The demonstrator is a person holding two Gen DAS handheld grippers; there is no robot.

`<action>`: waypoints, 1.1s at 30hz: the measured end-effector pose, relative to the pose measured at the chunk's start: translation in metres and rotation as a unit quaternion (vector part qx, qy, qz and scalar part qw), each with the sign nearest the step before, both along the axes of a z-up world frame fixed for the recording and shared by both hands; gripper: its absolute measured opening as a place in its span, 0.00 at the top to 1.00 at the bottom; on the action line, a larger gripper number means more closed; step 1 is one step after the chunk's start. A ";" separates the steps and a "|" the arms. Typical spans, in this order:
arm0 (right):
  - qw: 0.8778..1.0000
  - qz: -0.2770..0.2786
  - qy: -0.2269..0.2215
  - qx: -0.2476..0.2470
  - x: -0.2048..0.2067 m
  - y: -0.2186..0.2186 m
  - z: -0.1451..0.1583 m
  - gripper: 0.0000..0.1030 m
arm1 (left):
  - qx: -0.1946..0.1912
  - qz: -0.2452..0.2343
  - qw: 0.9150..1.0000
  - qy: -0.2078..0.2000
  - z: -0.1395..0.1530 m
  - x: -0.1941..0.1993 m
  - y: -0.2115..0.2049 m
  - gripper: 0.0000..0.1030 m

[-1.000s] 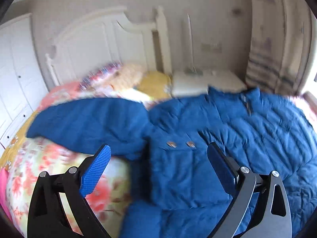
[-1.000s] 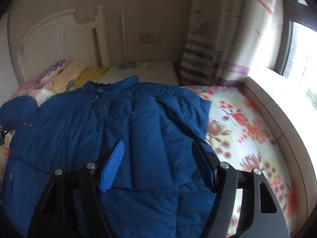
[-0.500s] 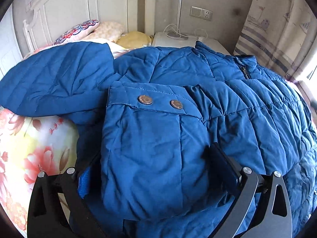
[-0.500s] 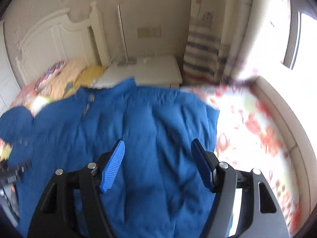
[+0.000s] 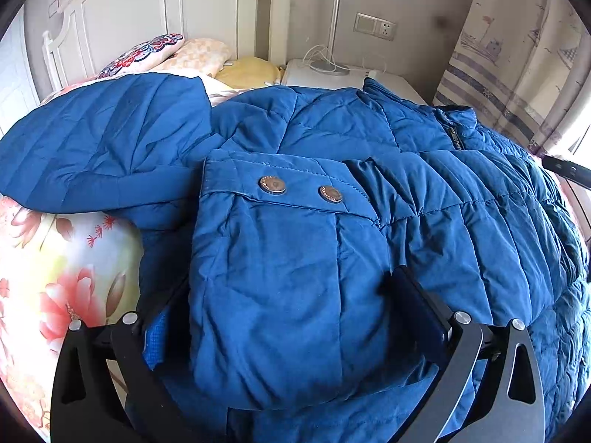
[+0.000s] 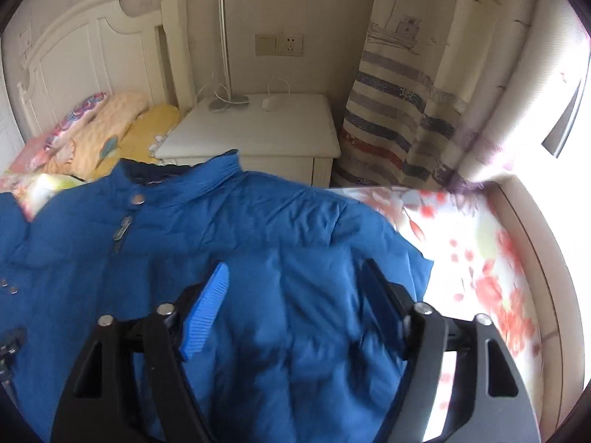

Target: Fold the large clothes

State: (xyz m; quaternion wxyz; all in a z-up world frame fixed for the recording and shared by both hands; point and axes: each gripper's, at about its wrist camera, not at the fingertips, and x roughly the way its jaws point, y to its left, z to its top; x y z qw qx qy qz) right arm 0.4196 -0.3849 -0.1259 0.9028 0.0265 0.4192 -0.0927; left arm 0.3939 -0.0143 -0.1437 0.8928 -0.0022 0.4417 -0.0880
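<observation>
A blue padded jacket [image 5: 424, 199] lies spread front-up on the bed. Its sleeve [image 5: 280, 277], whose cuff carries two metal snaps, is folded across the body. My left gripper [image 5: 288, 317] is lowered over this sleeve with wide jaws. The puffy fabric bulges between the fingers [image 5: 417, 306] and hides part of the left pad. In the right wrist view the jacket [image 6: 184, 229] shows its collar and zip. My right gripper [image 6: 295, 302] hovers over the jacket's shoulder near its right edge. Its jaws are opening and nothing is pinched between them.
The floral bedsheet [image 6: 480, 258] lies bare to the right of the jacket, beside a window ledge. A white nightstand [image 6: 258, 129] with a lamp base and cables stands behind the collar. Pillows [image 5: 192, 55] and the white headboard [image 5: 129, 18] lie at the back left, a striped curtain [image 6: 399, 118] at the back right.
The left gripper has sunk onto the folded sleeve, which now fills the gap between its fingers. The right gripper has slid across the jacket toward the collar end, its jaws slightly wider.
</observation>
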 end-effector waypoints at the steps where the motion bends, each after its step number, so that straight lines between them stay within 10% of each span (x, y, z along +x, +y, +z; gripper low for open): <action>1: 0.999 -0.006 0.033 0.005 0.010 -0.005 -0.014 0.24 | -0.001 0.000 1.000 0.000 0.000 0.000 0.000 0.05; 8: 0.999 -0.039 0.009 0.020 -0.012 -0.004 0.002 0.22 | -0.007 -0.001 1.000 0.001 -0.001 0.001 0.002 0.05; 11: 0.999 0.032 -0.026 0.017 -0.051 0.038 0.015 0.17 | -0.008 -0.001 1.000 0.003 -0.001 0.001 0.002 0.05; 15: 0.994 0.099 0.034 -0.016 -0.069 0.076 -0.021 0.14 | -0.010 -0.001 1.000 0.003 -0.001 0.001 0.001 0.05; 24: 0.998 0.054 -0.018 0.000 -0.098 0.077 0.006 0.11 | -0.018 -0.001 1.000 0.002 0.000 0.000 0.003 0.05; 33: 0.999 0.037 0.024 0.003 -0.098 0.063 -0.036 0.06 | -0.087 0.068 0.993 -0.050 0.041 -0.009 0.067 0.05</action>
